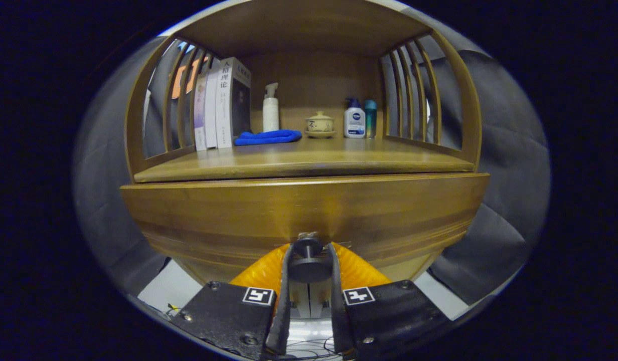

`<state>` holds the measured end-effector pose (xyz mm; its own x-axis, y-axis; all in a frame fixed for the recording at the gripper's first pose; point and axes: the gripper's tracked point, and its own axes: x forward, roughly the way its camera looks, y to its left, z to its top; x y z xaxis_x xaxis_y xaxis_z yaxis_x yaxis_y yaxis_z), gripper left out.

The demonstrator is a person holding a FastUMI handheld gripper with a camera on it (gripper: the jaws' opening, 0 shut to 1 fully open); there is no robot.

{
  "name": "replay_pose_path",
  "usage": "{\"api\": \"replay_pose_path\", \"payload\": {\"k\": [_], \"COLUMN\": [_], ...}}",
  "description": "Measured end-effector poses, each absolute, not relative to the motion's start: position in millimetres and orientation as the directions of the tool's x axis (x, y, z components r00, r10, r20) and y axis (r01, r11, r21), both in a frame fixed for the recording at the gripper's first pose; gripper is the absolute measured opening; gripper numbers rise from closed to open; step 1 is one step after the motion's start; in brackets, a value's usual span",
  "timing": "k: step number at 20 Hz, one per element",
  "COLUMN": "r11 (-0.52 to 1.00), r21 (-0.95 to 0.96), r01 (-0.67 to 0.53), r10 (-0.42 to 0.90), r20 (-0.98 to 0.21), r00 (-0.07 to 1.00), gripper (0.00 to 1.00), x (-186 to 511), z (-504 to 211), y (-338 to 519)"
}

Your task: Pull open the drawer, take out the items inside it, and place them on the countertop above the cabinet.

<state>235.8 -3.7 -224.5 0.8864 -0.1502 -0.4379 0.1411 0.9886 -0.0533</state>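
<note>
- Gripping the drawer knob (pixel 309 258), the gripper (pixel 309 260) has both fingers pressed on its sides.
- The drawer (pixel 304 210) front appears slightly out under the countertop (pixel 299 163).

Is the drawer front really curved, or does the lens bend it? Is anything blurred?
Gripper view: fisheye bends the drawer front and countertop; the books and bottles stay sharp; the knob between the claw fingers looks soft and shaded.
</note>
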Motion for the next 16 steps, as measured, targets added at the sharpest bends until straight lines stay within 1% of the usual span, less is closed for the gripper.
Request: {"api": "replay_pose_path", "payload": {"k": [7,12,16], "r11": [0.99,0.991,0.993], "r21": [-0.019,-0.018,-0.006], "r01": [0.14,0.129,0.119], "r10": [-0.134,-0.124,-0.11], "r20": [-0.432,-0.449,-0.434], "r00": [0.892,0.885,0.894], "gripper": [0.37,0.37,0.37], "x": [178.5,138.6,115.9], "z": [-220.6,-226.4,-225.9], "y": [-1.4,-0.7,7.0]}}
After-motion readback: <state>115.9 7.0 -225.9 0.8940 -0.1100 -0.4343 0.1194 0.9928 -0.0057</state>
